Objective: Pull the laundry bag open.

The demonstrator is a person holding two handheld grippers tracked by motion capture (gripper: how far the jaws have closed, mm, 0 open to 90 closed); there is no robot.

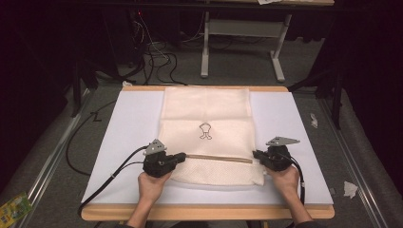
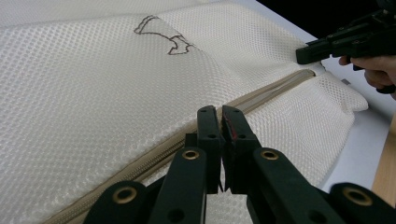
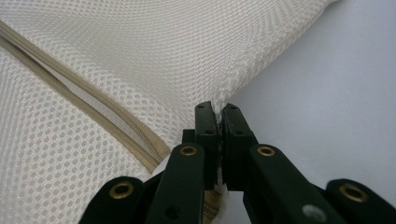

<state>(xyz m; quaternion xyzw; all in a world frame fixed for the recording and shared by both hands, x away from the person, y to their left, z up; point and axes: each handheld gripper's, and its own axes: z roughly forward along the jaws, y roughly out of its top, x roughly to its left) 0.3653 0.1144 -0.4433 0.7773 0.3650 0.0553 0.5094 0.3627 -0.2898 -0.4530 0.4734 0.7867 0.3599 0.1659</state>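
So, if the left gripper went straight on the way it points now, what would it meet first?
Most likely the right gripper. The left gripper points along the zipper of the mesh bag, and the right gripper sits at the zipper's far end. Depth is unclear, so it might drag on the mesh first.

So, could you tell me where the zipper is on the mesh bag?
In the high view the zipper runs across the mesh bag near its front edge, between the left tool and the right tool.

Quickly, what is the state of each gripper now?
Left gripper: shut at the mesh bag's zipper; grip cannot be told.
Right gripper: shut on the mesh bag's edge.
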